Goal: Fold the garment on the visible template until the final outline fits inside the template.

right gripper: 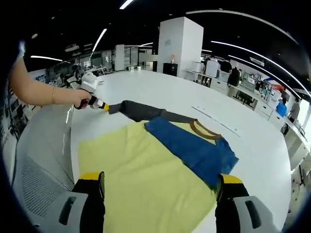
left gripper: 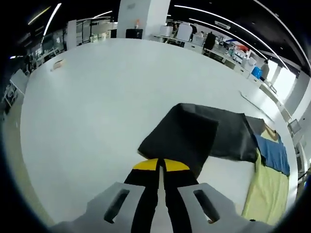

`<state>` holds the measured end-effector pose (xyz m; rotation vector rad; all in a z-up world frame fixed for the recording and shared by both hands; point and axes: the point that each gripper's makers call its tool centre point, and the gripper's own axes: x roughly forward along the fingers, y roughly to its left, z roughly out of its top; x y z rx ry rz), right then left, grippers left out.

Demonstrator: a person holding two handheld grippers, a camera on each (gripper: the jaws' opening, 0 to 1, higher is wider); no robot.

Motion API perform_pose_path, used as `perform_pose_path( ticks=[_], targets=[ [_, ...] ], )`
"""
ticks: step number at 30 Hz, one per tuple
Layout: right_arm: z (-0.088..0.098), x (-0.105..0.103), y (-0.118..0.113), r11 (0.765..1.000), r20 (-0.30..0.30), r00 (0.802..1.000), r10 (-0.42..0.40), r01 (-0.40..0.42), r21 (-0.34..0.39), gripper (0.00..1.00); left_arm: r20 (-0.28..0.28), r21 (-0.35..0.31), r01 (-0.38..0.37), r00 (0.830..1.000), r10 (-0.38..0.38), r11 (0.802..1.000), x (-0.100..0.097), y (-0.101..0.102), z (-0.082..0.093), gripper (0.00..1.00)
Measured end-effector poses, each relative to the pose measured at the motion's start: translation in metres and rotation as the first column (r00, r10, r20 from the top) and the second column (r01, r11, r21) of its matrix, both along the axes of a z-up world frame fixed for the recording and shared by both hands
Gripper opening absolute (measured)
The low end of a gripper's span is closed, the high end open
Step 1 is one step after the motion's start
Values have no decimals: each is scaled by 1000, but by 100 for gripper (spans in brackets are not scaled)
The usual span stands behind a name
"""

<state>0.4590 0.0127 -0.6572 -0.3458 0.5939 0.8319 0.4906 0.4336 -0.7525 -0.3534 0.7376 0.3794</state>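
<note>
Left gripper (left gripper: 161, 167) clamped on shirt's (right gripper: 194, 148) dark sleeve (left gripper: 194, 133). Right gripper (right gripper: 160, 187) jaws apart over yellow template (right gripper: 141, 179). Shirt blue-and-dark, tan collar, on template's far edge, sleeve off it on table (left gripper: 87, 111).

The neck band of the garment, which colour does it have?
Brown; the neck band of the garment shows best in the right gripper view.

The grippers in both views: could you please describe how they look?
Each gripper has black fingers with yellow tips on pale grey slotted mounts: the left gripper and the right gripper. In the right gripper view the left one shows with a white body, held by a bare forearm wearing a thin bracelet.
</note>
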Motion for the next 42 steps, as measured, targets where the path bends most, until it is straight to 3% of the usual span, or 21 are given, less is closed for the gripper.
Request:
perform_pose_path(
  ticks=[6,9,14,22,24,30,34,37,42],
  targets=[
    [1,-2,2,1000,-11,1000,10,-9,20,97,-22,-24,18,1000,-18,1000,0,1,1,0],
    [3,-3,1,1000,-10,1000,19,-18,25,98,-17,-19,91,996,-91,996,4,0,2,0],
    [7,-5,2,999,-12,1000,23,-22,49,99,-28,49,167,986,-166,985,5,15,14,0],
    [7,-8,3,998,-18,999,28,-27,62,99,-74,206,284,959,-274,937,14,48,40,0],
    [8,-9,4,997,-9,999,41,-41,61,99,-54,221,296,955,-292,929,21,53,45,0],
    [6,-10,5,997,-8,999,47,-47,54,99,-110,267,345,938,-327,900,25,67,48,0],
    [9,-11,4,996,-11,999,34,-34,78,99,-158,327,408,913,-376,853,31,75,53,0],
    [8,-13,2,997,-16,999,35,-34,71,99,-158,321,406,914,-374,856,34,79,53,0],
    [7,-15,2,996,-19,999,32,-31,78,99,-181,349,406,914,-364,845,39,88,59,0]
  ],
)
